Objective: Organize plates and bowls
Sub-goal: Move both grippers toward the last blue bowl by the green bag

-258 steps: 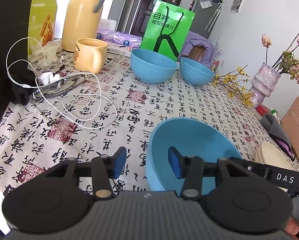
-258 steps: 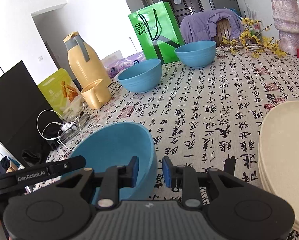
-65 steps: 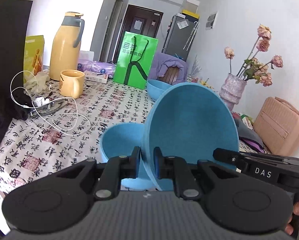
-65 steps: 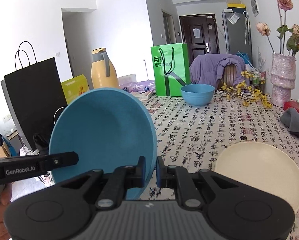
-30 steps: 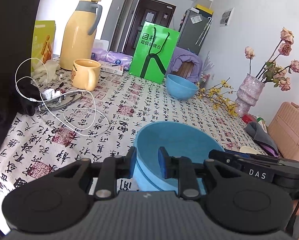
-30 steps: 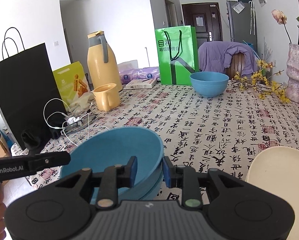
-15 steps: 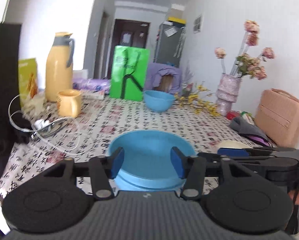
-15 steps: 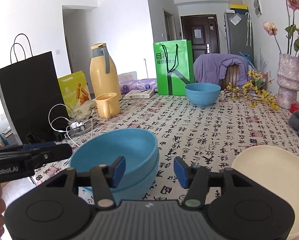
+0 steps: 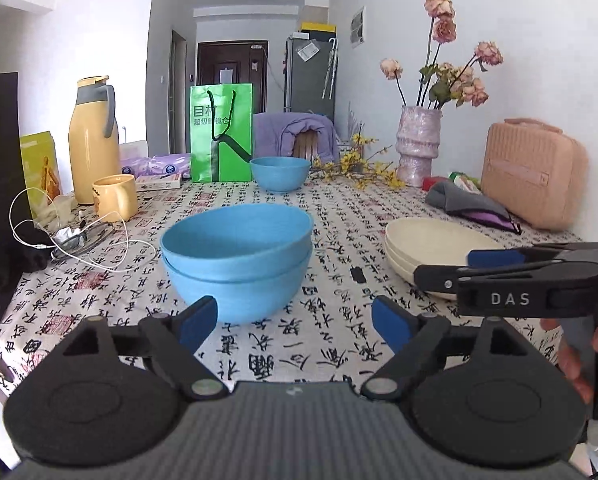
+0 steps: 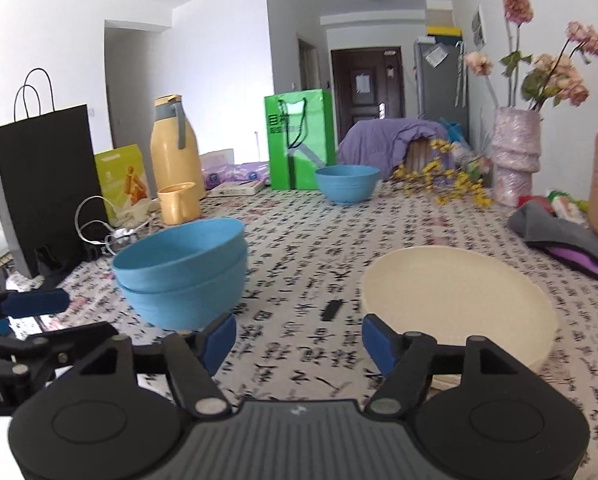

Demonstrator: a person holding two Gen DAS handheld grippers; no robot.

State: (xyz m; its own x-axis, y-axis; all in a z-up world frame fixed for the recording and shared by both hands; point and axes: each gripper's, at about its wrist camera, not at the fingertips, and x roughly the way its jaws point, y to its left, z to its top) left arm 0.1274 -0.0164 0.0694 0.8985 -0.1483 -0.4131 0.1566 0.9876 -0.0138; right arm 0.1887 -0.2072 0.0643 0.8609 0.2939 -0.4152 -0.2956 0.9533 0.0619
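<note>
Two round blue plastic bowls (image 9: 237,258) sit nested on the calligraphy-print tablecloth (image 9: 339,216), near the table's front edge. To their right lies a stack of cream round plates (image 9: 427,240); a third blue bowl (image 9: 280,173) stands far back by the green paper bag (image 9: 221,132). The left gripper (image 9: 295,325) and right gripper (image 10: 295,339) have just been opening (nothing between the jaws), both released, short of the stack.
</note>
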